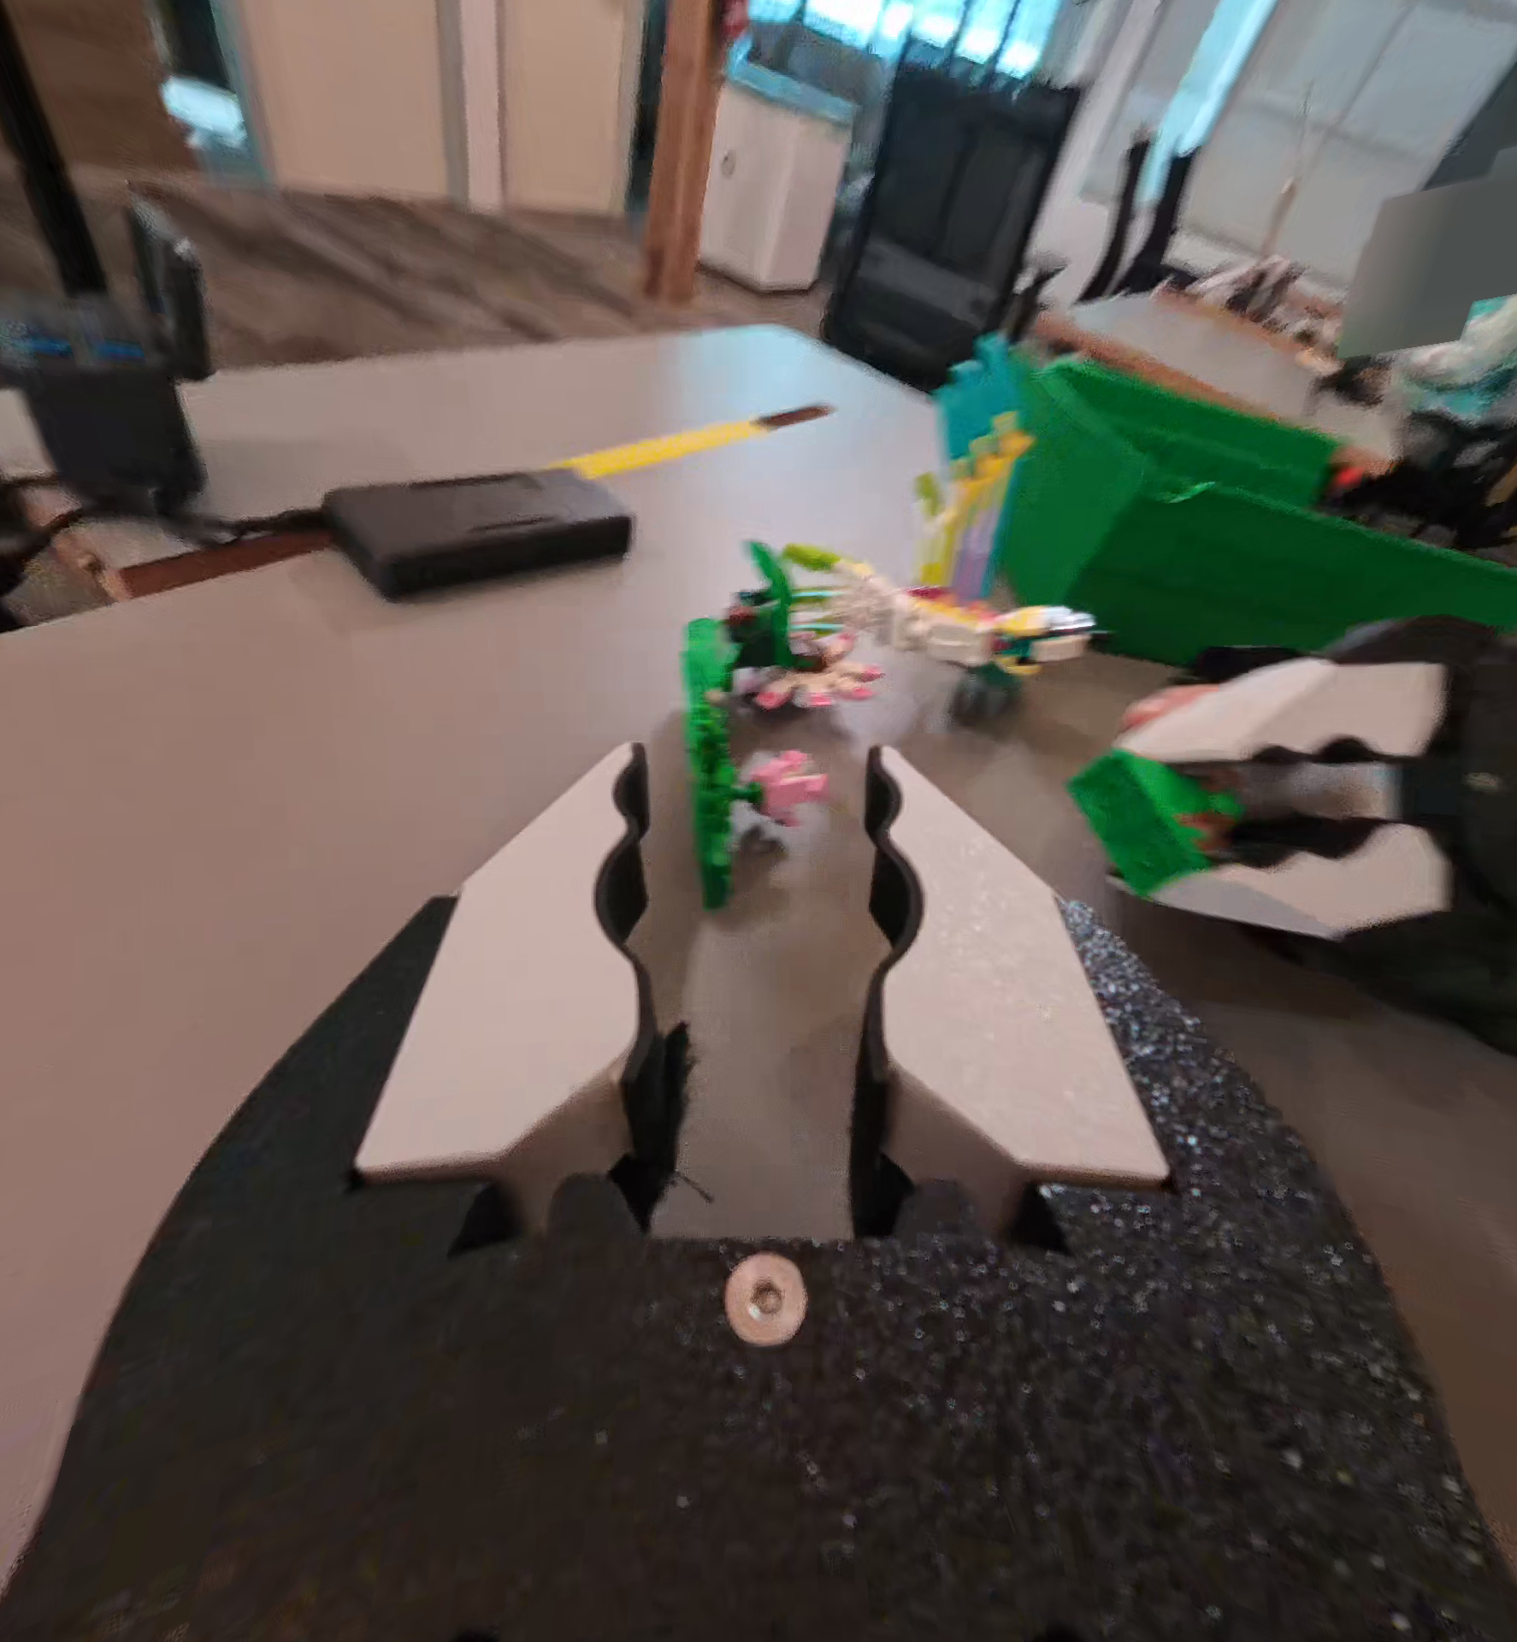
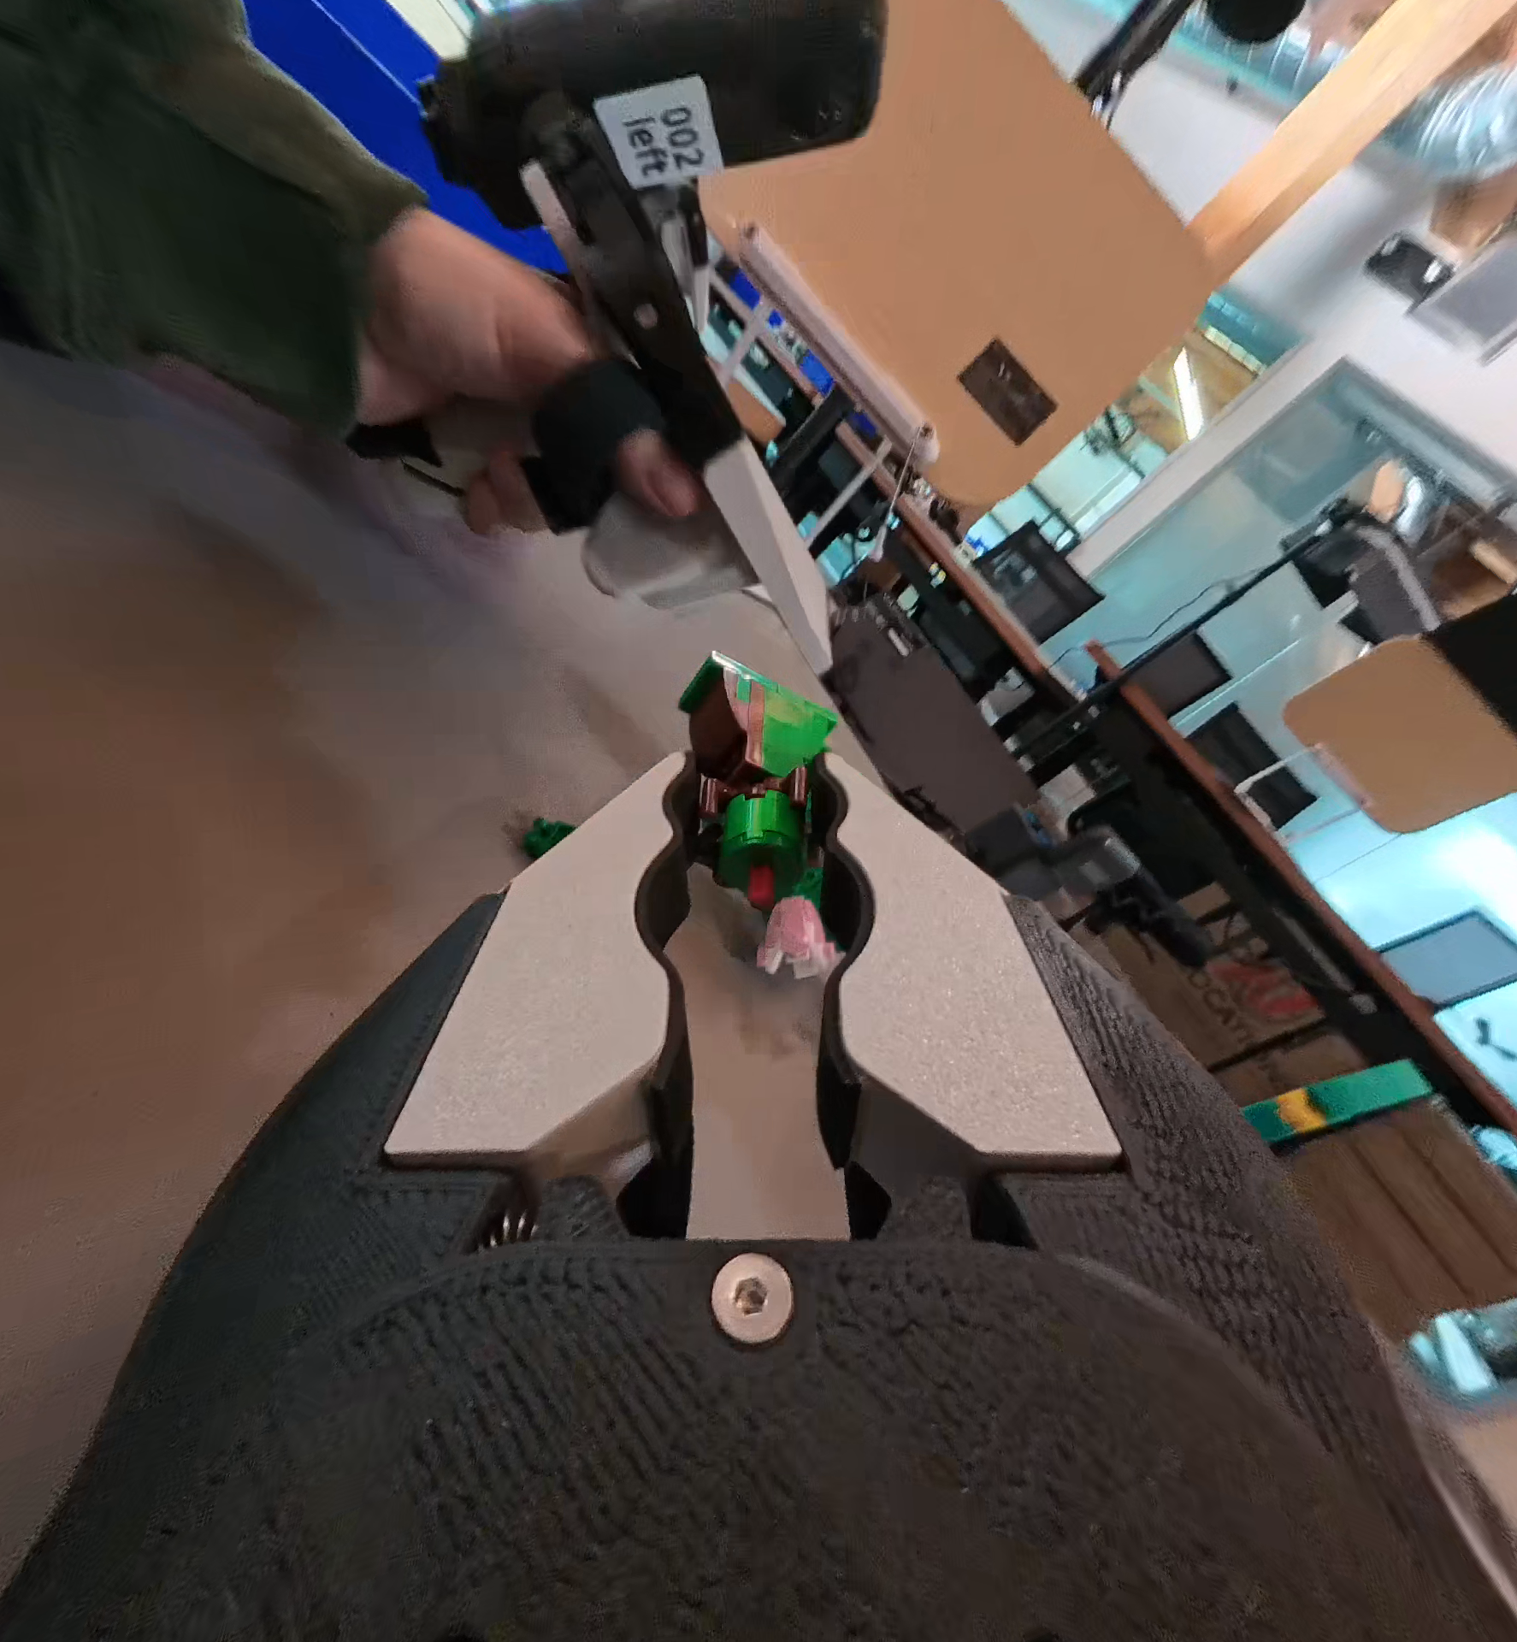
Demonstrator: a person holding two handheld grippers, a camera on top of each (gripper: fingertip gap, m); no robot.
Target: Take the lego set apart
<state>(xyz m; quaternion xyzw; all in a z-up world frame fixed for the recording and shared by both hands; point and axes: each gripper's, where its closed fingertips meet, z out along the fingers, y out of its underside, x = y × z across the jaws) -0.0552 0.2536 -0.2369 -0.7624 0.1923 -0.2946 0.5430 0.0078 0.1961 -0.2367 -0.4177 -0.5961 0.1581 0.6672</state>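
Note:
My left gripper (image 1: 755, 773) is open over the grey table (image 1: 293, 755). A green plate (image 1: 709, 782) stands on edge between its fingertips, close to the left finger, with a pink flower (image 1: 786, 786) on its side. Beyond lie a green plant piece (image 1: 773, 613) and a white, multi-coloured build (image 1: 941, 622). My right gripper (image 2: 755, 764) is shut on a green and brown lego piece (image 2: 764, 737), held above the table, with a pink flower (image 2: 790, 942) at its near end. The right gripper also shows in the left wrist view (image 1: 1124, 804). A hand holds the left gripper (image 2: 804, 631) behind.
Large green baseplates (image 1: 1181, 551) with coloured pieces stand at the back right. A black box (image 1: 479, 529) with a cable and a yellow strip (image 1: 675, 444) lie farther back. A small green piece (image 2: 542, 835) lies on the table. Desks and monitors stand beyond the table edge (image 2: 826, 711).

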